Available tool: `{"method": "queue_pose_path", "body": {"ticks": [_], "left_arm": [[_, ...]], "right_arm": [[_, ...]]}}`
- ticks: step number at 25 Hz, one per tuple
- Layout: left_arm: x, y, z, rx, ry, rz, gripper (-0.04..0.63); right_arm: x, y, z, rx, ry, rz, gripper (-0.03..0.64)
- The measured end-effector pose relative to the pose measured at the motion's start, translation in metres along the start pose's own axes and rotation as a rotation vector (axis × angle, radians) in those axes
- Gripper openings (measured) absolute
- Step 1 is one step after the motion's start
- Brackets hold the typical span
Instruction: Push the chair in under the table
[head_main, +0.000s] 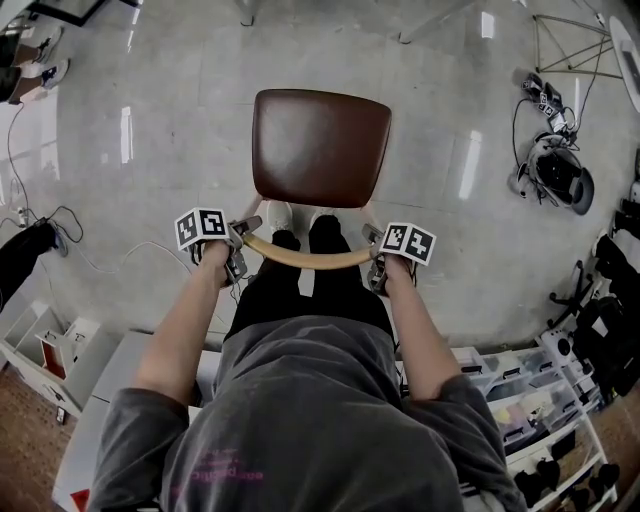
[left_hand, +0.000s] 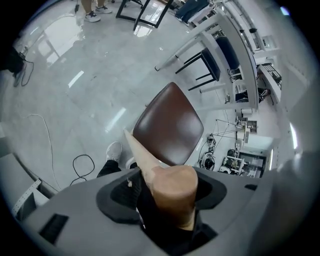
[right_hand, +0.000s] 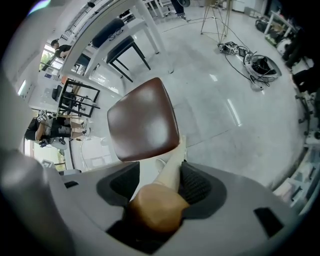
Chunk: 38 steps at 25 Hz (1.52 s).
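Pads (left_hand: 117, 197) of the left gripper (head_main: 240, 245) and the right gripper (head_main: 375, 255) pinch the two ends of the curved wooden backrest rail (head_main: 305, 258), just behind the brown seat (head_main: 320, 145); the chair stands on bare floor (head_main: 180, 120), with the white table (left_hand: 187, 45) well beyond the seat's far edge. Suggested technique: hold both grips equally firm; drive level and straight along the seat's centreline; even force on both ends should stop the chair yawing or tipping forward.
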<state>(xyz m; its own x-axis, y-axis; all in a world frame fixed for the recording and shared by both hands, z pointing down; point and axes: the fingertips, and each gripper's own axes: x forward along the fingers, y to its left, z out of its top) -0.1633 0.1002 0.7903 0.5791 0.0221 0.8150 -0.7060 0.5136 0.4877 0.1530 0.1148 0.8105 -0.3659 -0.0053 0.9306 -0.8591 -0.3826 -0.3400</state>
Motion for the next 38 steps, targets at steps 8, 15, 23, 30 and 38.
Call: {"method": "queue_pose_path", "body": {"ticks": [8,15,23,30,38], "left_arm": [[0.004,-0.004,0.007,-0.039,-0.050,-0.091,0.290],[0.007,-0.003,0.007,-0.081,-0.059,-0.092,0.285],[0.003,-0.005,0.009,-0.168,-0.145,-0.047,0.235],[-0.005,-0.025,0.021,-0.174,-0.187,-0.019,0.238],[-0.012,-0.058,0.030,-0.192,-0.239,-0.011,0.237]], "right_arm": [[0.001,0.001,0.004,-0.006,0.020,-0.008,0.249],[0.000,-0.001,0.006,0.013,0.005,-0.030,0.245],[-0.005,-0.008,0.010,0.022,-0.012,-0.100,0.199],[-0.015,-0.006,0.026,0.010,-0.046,-0.109,0.190],[-0.031,-0.002,0.063,-0.049,-0.065,-0.086,0.187]]}}
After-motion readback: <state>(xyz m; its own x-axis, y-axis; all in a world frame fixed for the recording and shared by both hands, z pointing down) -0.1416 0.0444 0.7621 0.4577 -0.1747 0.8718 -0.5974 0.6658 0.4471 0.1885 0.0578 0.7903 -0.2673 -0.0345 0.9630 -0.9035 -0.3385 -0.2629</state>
